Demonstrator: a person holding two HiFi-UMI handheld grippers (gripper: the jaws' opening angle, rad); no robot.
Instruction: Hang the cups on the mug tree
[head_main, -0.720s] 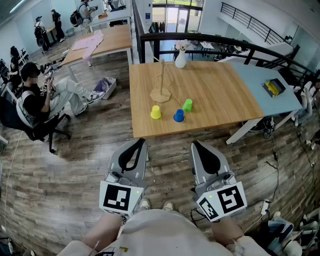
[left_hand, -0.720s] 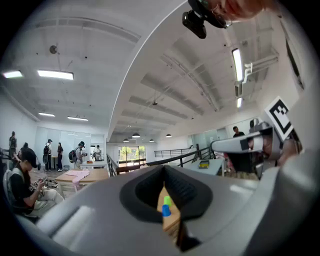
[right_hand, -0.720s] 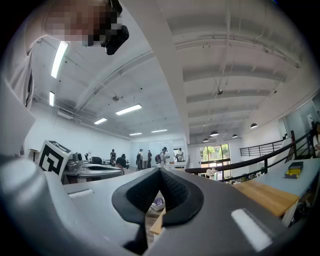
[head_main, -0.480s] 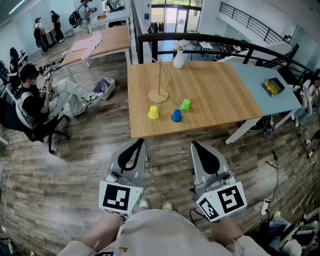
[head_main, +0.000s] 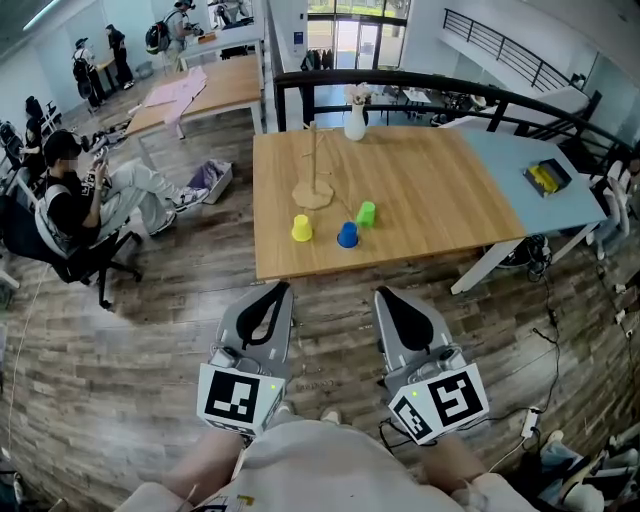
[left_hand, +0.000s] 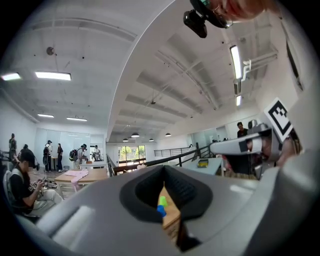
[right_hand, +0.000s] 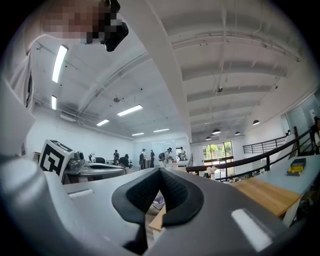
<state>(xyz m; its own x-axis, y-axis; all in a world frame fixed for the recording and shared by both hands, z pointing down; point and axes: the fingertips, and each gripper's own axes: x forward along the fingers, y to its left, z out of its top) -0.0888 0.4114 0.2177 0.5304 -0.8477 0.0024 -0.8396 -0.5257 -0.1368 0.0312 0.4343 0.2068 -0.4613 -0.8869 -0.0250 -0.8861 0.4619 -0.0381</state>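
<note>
Cups: none gripped. Left gripper (head_main: 280, 290) and right gripper (head_main: 384, 295), nearest, level over the floor (head_main: 150, 330), jaws pressed together on nothing. Worktop (head_main: 440, 200) ahead: yellow cup (head_main: 301, 228), blue cup (head_main: 347, 235) and green cup (head_main: 366, 213) near the front edge; mug tree (head_main: 315, 180) just behind; white vase (head_main: 355, 122) at the far edge.

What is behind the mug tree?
A white vase stands behind the mug tree, a little to its right, near the table's far edge. The tree is thin, so it covers almost nothing there.
</note>
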